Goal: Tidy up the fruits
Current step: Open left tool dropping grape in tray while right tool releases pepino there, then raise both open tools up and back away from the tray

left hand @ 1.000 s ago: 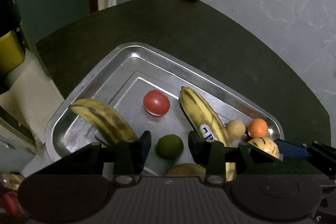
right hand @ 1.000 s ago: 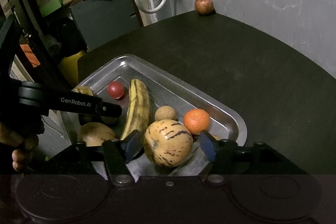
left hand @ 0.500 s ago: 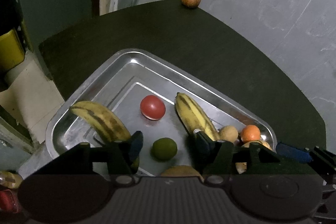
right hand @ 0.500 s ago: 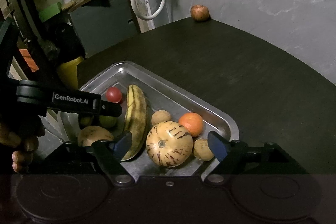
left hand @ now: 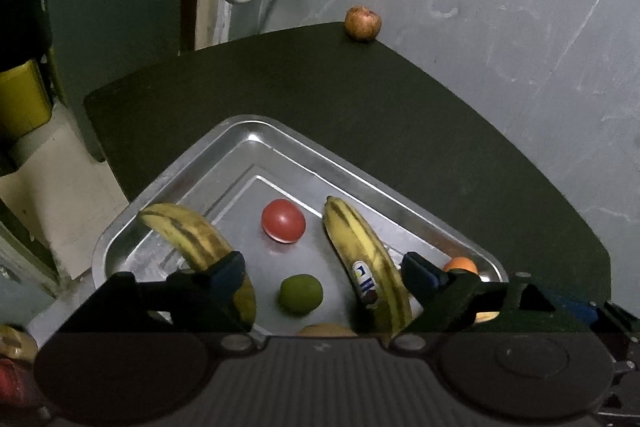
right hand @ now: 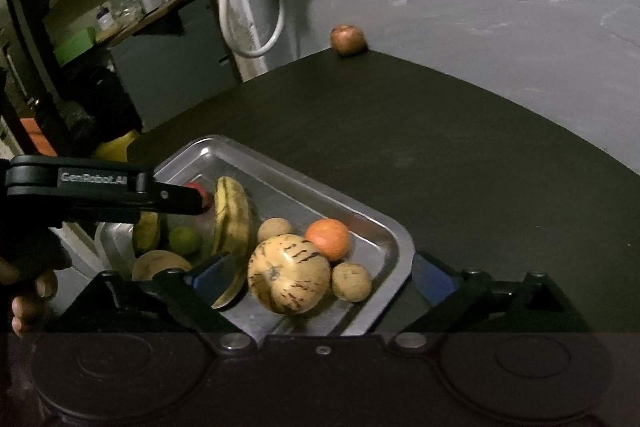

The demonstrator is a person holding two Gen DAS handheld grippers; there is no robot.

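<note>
Steel tray [left hand: 276, 147] on a dark table [left hand: 400, 115], fruit inside. Left gripper [left hand: 324, 273] spread wide, jaws just opened, hovering over a green lime [left hand: 301, 294] without touching; stickered banana [left hand: 368, 267] and a second banana [left hand: 188, 235] alongside, red tomato [left hand: 283, 225] beyond. Striped melon [right hand: 289, 278], orange [right hand: 329, 238] and two small tan fruits seen clearly only from the right wrist, lying below the right gripper [right hand: 320, 275], likewise just opened, gripping nothing. Lone apple [left hand: 363, 22] at the table's far edge, outside the tray, in both views.

Shiny metal tray [left hand: 168, 187] on a matt dark table [left hand: 400, 115].
</note>
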